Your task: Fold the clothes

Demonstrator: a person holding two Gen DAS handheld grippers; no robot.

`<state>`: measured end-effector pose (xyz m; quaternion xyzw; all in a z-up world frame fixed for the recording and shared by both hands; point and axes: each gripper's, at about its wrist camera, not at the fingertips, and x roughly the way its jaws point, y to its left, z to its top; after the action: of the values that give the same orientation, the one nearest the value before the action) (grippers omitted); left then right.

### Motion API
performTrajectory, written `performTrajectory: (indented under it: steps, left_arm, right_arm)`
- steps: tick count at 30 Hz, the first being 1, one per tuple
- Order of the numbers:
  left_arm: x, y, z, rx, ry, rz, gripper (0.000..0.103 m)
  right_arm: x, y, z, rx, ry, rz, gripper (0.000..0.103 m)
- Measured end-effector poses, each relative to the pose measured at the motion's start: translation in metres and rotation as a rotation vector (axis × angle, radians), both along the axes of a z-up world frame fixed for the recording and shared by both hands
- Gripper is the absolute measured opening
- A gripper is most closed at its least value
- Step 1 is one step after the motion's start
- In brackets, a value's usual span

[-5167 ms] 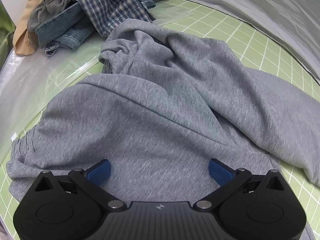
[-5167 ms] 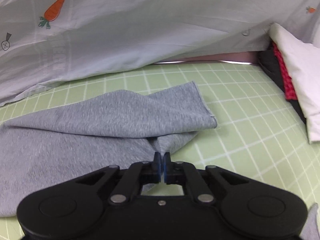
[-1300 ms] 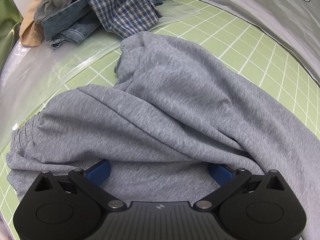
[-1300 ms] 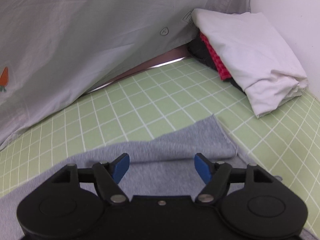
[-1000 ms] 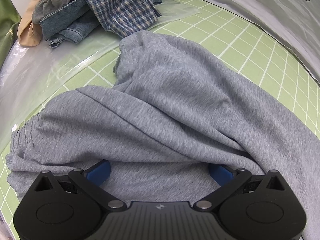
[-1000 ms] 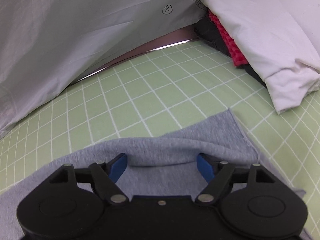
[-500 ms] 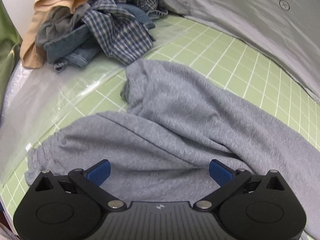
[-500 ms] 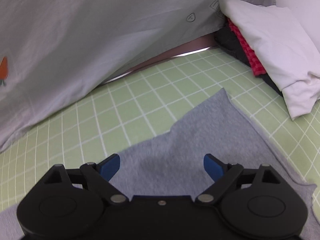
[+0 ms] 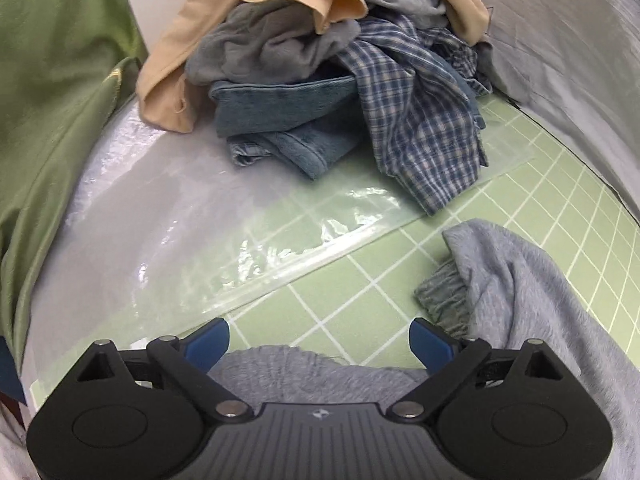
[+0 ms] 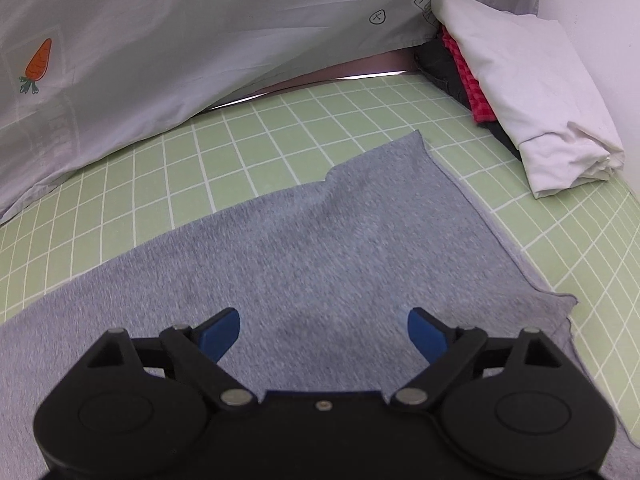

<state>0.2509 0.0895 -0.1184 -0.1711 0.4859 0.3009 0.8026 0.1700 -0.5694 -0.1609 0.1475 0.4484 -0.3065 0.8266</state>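
Grey sweatpants [image 10: 320, 256] lie on the green gridded mat [image 10: 280, 136]. The right wrist view shows a flat leg with its cut hem at the right. My right gripper [image 10: 323, 330] hovers over that leg, open, nothing between its blue pads. In the left wrist view the gathered waistband [image 9: 444, 300] and a bunched grey fold [image 9: 532, 280] sit at the right, and another gathered grey edge [image 9: 280, 364] lies under my left gripper [image 9: 320, 342]. Its jaws are closing but still stand wide, with no cloth pinched between them.
A heap of unfolded clothes [image 9: 332, 80], tan, denim and plaid, sits at the back left on a clear plastic sheet [image 9: 240, 240]. Green fabric [image 9: 48, 120] hangs at the far left. Folded white, red and dark garments [image 10: 520, 100] are stacked at the right. A carrot-print sheet [image 10: 200, 32] drapes behind.
Both grippers pulled back from the sweatpants. The left view swung left toward the clothes heap and the waistband end; the right view now shows the leg spread flat, its fold gone.
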Motion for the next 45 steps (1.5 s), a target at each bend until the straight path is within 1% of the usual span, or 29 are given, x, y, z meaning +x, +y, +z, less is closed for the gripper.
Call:
performTrajectory:
  steps: [2, 4, 6, 8, 12, 14, 15, 16, 17, 18, 19, 20, 21, 22, 23, 24, 26, 27, 28, 29, 30, 31, 32, 34, 36, 38, 39, 43, 45]
  left_arm:
    - [0.004, -0.005, 0.0, -0.037, -0.052, -0.038, 0.096]
    - [0.008, -0.015, 0.004, -0.048, -0.1, -0.102, 0.097]
    - [0.016, -0.027, 0.005, -0.024, -0.11, -0.191, 0.097]
    - [0.026, -0.033, -0.001, -0.021, -0.109, -0.242, 0.097]
    - [0.041, -0.031, -0.012, -0.133, -0.127, -0.272, 0.097]
    - [0.046, -0.034, -0.016, -0.163, -0.132, -0.285, 0.095]
    - [0.049, -0.035, -0.018, -0.177, -0.136, -0.292, 0.092]
    - [0.05, -0.036, -0.02, -0.198, -0.145, -0.3, 0.081]
    - [0.052, -0.036, -0.022, -0.231, -0.158, -0.302, 0.065]
    - [0.053, -0.036, -0.023, -0.264, -0.17, -0.297, 0.058]
    - [0.054, -0.036, -0.023, -0.291, -0.183, -0.292, 0.044]
    - [0.056, -0.036, -0.021, -0.296, -0.194, -0.296, 0.032]
    - [0.059, -0.038, -0.016, -0.265, -0.193, -0.314, 0.029]
    - [0.061, -0.039, -0.011, -0.234, -0.191, -0.331, 0.021]
    - [0.064, -0.041, -0.005, -0.187, -0.188, -0.352, 0.016]
    - [0.067, -0.043, 0.004, -0.106, -0.187, -0.38, 0.015]
    - [0.072, -0.041, 0.023, 0.061, -0.212, -0.411, 0.017]
    - [0.073, -0.037, 0.032, 0.12, -0.231, -0.396, 0.018]
    - [0.074, -0.03, 0.041, 0.156, -0.252, -0.366, 0.028]
    - [0.073, -0.022, 0.048, 0.166, -0.278, -0.329, 0.041]
    - [0.07, -0.014, 0.054, 0.156, -0.301, -0.291, 0.047]
    - [0.066, -0.006, 0.06, 0.144, -0.321, -0.257, 0.057]
    - [0.06, 0.001, 0.064, 0.128, -0.329, -0.238, 0.069]
    - [0.042, 0.007, 0.066, 0.127, -0.316, -0.215, 0.079]
    - [0.019, 0.009, 0.062, 0.144, -0.269, -0.181, 0.08]
    - [-0.009, 0.014, 0.052, 0.139, -0.209, -0.136, 0.081]
    - [-0.026, 0.017, 0.045, 0.12, -0.184, -0.107, 0.081]
    - [-0.09, 0.028, 0.014, -0.012, -0.096, 0.003, 0.081]
    - [-0.113, 0.031, 0.004, -0.053, -0.084, 0.026, 0.081]
  right_arm:
    - [0.001, 0.005, 0.003, -0.005, 0.0, 0.008, 0.092]
    - [0.004, 0.013, 0.005, -0.015, 0.009, 0.026, 0.092]
    - [0.007, 0.02, 0.005, -0.018, 0.017, 0.05, 0.092]
    - [0.012, 0.028, 0.006, -0.027, 0.025, 0.072, 0.092]
    - [0.021, 0.043, 0.007, -0.038, 0.035, 0.124, 0.092]
    - [0.024, 0.048, 0.008, -0.044, 0.038, 0.143, 0.092]
    - [0.025, 0.05, 0.008, -0.044, 0.039, 0.149, 0.092]
    - [0.026, 0.052, 0.009, -0.045, 0.04, 0.154, 0.092]
    - [0.027, 0.053, 0.009, -0.045, 0.04, 0.157, 0.092]
    - [0.027, 0.054, 0.009, -0.046, 0.041, 0.16, 0.092]
    - [0.027, 0.054, 0.009, -0.048, 0.042, 0.161, 0.092]
    - [0.027, 0.055, 0.009, -0.05, 0.043, 0.163, 0.092]
    - [0.026, 0.054, 0.009, -0.052, 0.044, 0.161, 0.092]
    - [0.025, 0.054, 0.01, -0.054, 0.045, 0.159, 0.092]
    - [0.024, 0.054, 0.01, -0.056, 0.045, 0.158, 0.092]
    - [0.023, 0.053, 0.01, -0.058, 0.046, 0.156, 0.092]
    - [0.021, 0.052, 0.012, -0.064, 0.043, 0.151, 0.092]
    - [0.02, 0.051, 0.012, -0.067, 0.041, 0.148, 0.092]
    - [0.019, 0.05, 0.013, -0.07, 0.039, 0.144, 0.092]
    - [0.018, 0.049, 0.014, -0.072, 0.038, 0.14, 0.092]
    - [0.017, 0.048, 0.014, -0.075, 0.037, 0.136, 0.092]
    - [0.016, 0.048, 0.014, -0.074, 0.037, 0.134, 0.092]
    - [0.015, 0.048, 0.015, -0.072, 0.035, 0.133, 0.092]
    - [0.011, 0.05, 0.018, -0.067, 0.025, 0.136, 0.092]
    - [0.006, 0.054, 0.022, -0.063, 0.013, 0.14, 0.092]
    - [-0.001, 0.059, 0.025, -0.057, 0.002, 0.144, 0.092]
    - [-0.006, 0.063, 0.028, -0.052, -0.004, 0.145, 0.092]
    - [-0.032, 0.079, 0.037, -0.031, -0.026, 0.156, 0.092]
    - [-0.048, 0.089, 0.04, -0.023, -0.029, 0.164, 0.092]
